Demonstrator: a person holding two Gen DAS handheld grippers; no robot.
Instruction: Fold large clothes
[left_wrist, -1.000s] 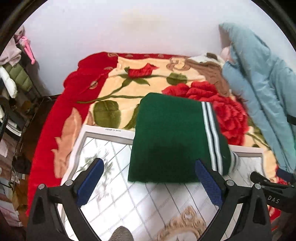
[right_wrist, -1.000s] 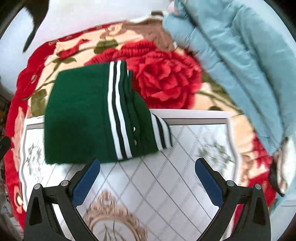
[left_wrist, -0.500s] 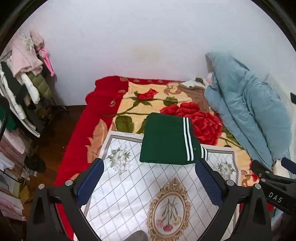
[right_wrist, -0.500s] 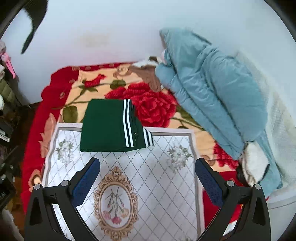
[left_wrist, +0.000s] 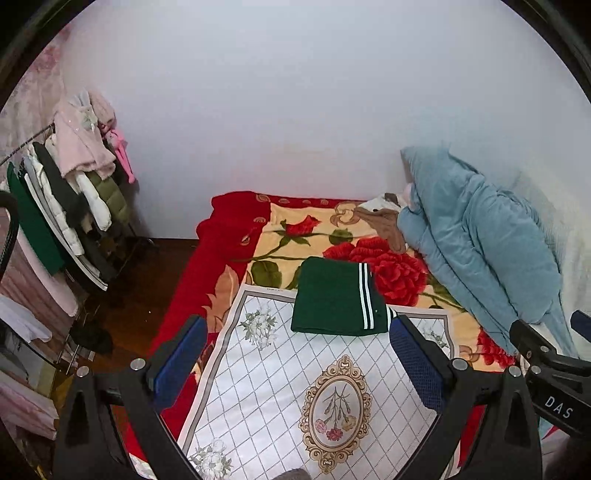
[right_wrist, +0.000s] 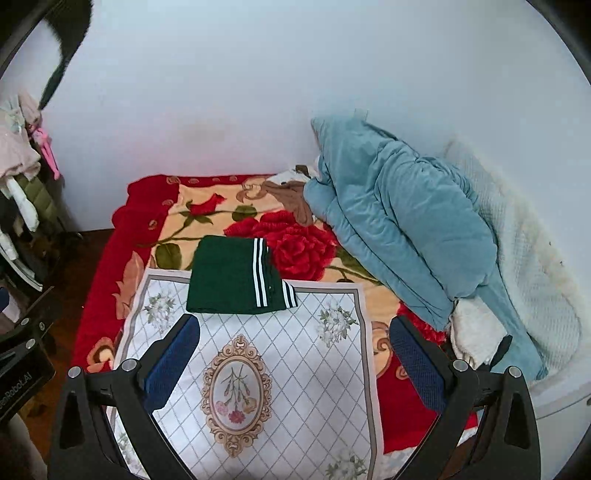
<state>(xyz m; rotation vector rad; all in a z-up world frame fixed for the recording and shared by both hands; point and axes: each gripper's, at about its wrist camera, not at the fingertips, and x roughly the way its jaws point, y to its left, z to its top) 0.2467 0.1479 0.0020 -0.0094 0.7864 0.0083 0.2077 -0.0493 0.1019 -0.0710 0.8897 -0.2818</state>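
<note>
A dark green garment with white stripes (left_wrist: 334, 297) (right_wrist: 231, 277) lies folded into a neat rectangle at the far edge of the white patterned mat (left_wrist: 280, 387) (right_wrist: 295, 369) on the bed. My left gripper (left_wrist: 297, 363) is open and empty, held high and well back from the garment. My right gripper (right_wrist: 295, 363) is likewise open and empty, far in front of the garment. Part of the right gripper's body (left_wrist: 554, 373) shows at the lower right of the left wrist view.
A red rose blanket (left_wrist: 369, 254) (right_wrist: 288, 240) covers the bed. A blue quilt (left_wrist: 480, 240) (right_wrist: 399, 221) is heaped along the right side by the wall. A rack of hanging clothes (left_wrist: 62, 206) stands left of the bed, over a dark wooden floor (left_wrist: 140, 280).
Both grippers have pulled up and back from the folded green garment, which now looks small and far. The garment stays put on the mat.
</note>
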